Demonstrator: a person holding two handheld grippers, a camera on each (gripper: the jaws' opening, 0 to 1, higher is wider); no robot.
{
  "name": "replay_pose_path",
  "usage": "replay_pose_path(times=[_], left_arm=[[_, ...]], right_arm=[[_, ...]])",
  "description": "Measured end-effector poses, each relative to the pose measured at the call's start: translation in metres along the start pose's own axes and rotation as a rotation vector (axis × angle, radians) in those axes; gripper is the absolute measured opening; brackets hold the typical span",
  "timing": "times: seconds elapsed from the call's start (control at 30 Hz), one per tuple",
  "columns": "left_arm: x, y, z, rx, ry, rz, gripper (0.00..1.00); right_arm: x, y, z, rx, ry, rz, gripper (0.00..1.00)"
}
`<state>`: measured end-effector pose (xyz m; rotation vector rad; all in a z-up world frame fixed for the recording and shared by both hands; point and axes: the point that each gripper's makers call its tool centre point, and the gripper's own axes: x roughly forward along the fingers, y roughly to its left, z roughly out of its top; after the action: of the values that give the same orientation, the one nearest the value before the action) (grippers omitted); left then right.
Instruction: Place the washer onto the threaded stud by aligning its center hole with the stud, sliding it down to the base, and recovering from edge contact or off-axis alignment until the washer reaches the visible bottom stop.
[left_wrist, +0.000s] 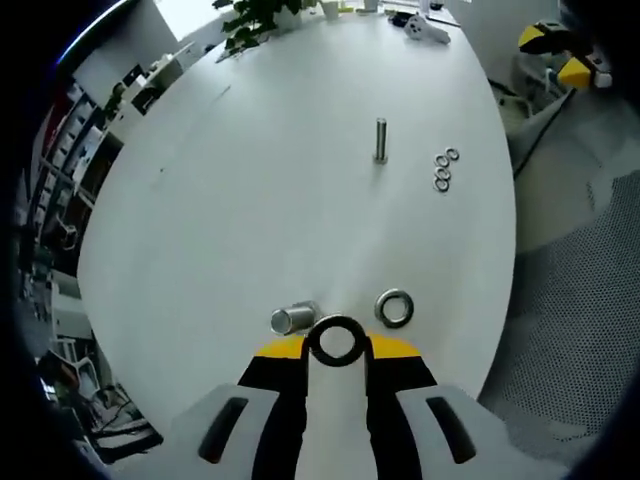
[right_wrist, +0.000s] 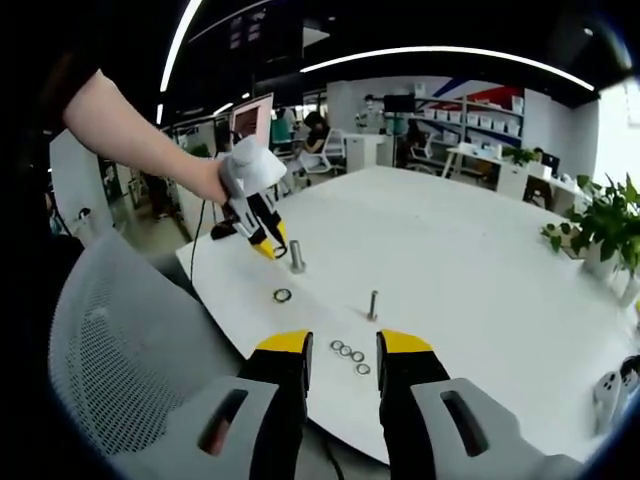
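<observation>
White tabletop (left_wrist: 250, 200) spreads under both my claws in an open office. My left gripper (left_wrist: 336, 352) is clamped on a washer (left_wrist: 336, 340), its yellow-tipped jaws drawn close on the ring, held just beside the top of a threaded stud (left_wrist: 293, 318) near the table's edge. A second washer (left_wrist: 394, 307) lies flat close by. Farther in stands another bolt (left_wrist: 381, 139) with a cluster of small washers (left_wrist: 445, 170) beside it. My right gripper (right_wrist: 343, 362) hangs with jaws apart over that same edge, holding nothing.
</observation>
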<state>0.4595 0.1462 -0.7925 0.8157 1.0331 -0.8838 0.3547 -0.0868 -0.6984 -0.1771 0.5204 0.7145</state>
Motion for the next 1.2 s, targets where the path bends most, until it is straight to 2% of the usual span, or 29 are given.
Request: replay_pose_path(times=[0.2,0.4,0.9,1.2], left_arm=[[-0.003,0.013,0.008,-0.009,-0.016,0.018,0.19],[0.000,0.028,0.005,-0.029,0.005,0.020,0.19],[0.006,0.025,0.007,-0.052,0.033,-0.006,0.19],[0.015,0.024,0.007,-0.032,0.054,-0.015,0.19]], right_arm=[[0.000,0.000,0.000,-0.001,0.001,0.001,0.28],[0.000,0.000,-0.001,-0.002,0.006,-0.001,0.28],[0.000,-0.001,-0.002,-0.004,0.010,-0.003,0.28],[0.000,-0.001,-0.002,-0.004,0.012,-0.004,0.28]])
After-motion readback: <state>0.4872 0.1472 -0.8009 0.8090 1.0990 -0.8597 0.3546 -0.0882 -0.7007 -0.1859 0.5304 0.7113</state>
